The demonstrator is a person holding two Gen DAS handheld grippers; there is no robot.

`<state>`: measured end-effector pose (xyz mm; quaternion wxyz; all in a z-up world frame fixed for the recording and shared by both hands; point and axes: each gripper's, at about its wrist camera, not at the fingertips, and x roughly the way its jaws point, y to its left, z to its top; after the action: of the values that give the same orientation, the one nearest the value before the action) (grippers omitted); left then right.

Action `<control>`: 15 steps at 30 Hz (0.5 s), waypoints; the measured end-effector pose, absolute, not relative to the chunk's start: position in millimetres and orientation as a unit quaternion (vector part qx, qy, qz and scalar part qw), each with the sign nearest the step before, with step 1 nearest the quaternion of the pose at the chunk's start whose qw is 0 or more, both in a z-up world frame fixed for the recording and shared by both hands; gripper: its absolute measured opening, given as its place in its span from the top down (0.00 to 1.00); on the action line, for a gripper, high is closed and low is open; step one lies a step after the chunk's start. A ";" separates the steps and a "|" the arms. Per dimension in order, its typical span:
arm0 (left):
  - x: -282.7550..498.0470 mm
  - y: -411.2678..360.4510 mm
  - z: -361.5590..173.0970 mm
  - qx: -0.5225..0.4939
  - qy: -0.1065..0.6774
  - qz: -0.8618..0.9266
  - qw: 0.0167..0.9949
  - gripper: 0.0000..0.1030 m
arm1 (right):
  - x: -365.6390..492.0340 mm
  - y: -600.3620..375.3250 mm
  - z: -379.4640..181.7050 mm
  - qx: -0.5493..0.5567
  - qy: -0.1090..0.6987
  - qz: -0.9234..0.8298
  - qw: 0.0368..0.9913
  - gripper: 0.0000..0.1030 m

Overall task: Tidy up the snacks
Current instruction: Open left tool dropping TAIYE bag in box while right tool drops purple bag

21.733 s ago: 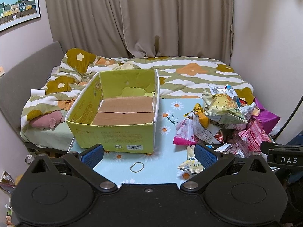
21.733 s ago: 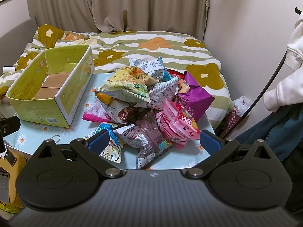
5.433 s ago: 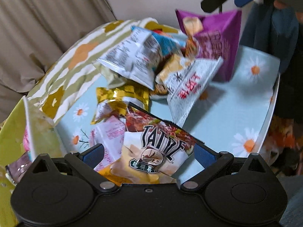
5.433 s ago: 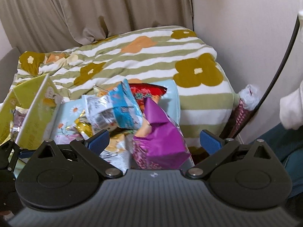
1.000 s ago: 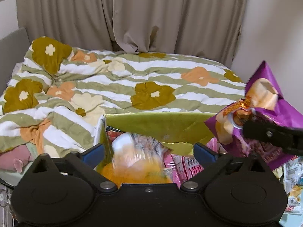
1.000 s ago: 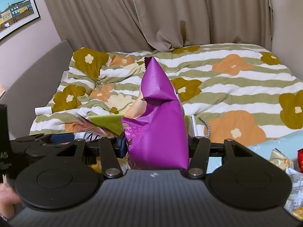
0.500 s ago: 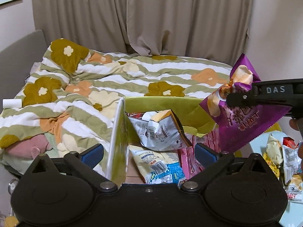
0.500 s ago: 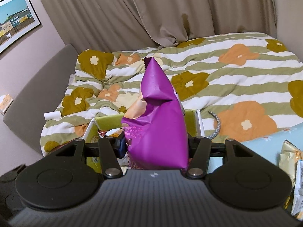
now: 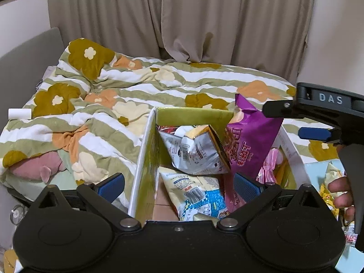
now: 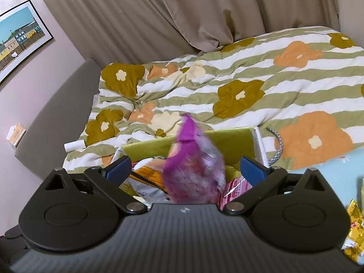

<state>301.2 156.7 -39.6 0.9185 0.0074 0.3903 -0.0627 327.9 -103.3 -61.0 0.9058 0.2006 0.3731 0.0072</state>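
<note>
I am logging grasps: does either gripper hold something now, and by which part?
Nothing is held. The right gripper and the left gripper are open; the purple bag is in the box.

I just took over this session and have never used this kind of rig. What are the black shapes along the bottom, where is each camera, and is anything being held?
No robot arm here: a person holds two handheld grippers, each with a fisheye camera looking along its blue-padded fingers. The black shapes are the gripper bodies. In the left wrist view the left gripper is open and empty above the green box, which holds snack packets. The right gripper reaches in from the right. Its own view shows it open, the purple bag blurred between its fingers, apparently just let go into the box. More snacks lie on the table.
</note>
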 end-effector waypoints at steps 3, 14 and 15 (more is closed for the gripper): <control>298.4 157.6 -41.0 0.004 0.393 -0.061 0.918 0.00 | 322.0 -104.9 -62.4 0.193 0.376 0.006 0.906 0.00; 277.4 159.0 -15.3 0.003 0.363 -0.066 0.929 0.00 | 290.2 -97.6 -31.1 0.169 0.361 -0.001 0.917 0.00; 274.3 159.0 -11.3 0.003 0.359 -0.068 0.931 0.00 | 285.8 -96.7 -27.4 0.166 0.358 -0.003 0.919 0.00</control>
<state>274.3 159.0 -11.3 0.9310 0.0028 0.3586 -0.0681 285.8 -96.7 -27.4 0.9186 0.1663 0.3585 -0.0032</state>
